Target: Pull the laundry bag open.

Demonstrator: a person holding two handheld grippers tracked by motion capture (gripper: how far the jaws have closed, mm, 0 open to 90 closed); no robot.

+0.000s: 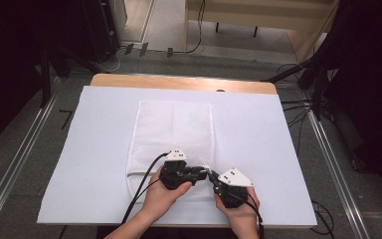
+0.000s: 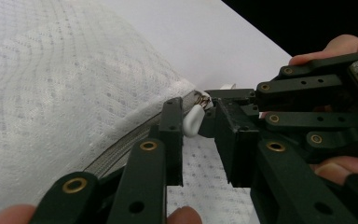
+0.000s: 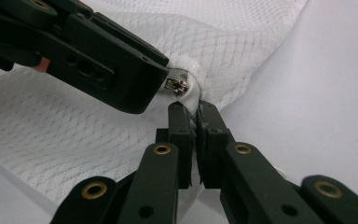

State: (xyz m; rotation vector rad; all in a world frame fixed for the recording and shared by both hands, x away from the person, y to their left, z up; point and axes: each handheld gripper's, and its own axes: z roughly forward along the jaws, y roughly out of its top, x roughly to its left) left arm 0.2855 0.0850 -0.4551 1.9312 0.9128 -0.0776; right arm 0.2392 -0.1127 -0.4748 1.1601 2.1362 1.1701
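Note:
A white mesh laundry bag [image 1: 171, 129] lies flat on a white board, with its zipper along the near edge. Both grippers meet at its near right corner. My left gripper [image 1: 205, 172] [image 2: 193, 115] reaches in from the left, its jaws pinched on the white zipper pull [image 2: 191, 123]. The metal slider [image 3: 177, 85] shows at that gripper's tip [image 3: 161, 79] in the right gripper view. My right gripper [image 1: 212, 176] [image 3: 196, 109] is shut on the bag's corner fabric [image 3: 192, 91] just past the slider. In the left gripper view it [image 2: 216, 95] enters from the right.
The zipper track [image 2: 121, 140] runs back along the bag's edge under my left jaw. The white board [image 1: 258, 139] covers a wooden table [image 1: 179, 82]. Cables and stand legs lie on the floor beyond and to the right.

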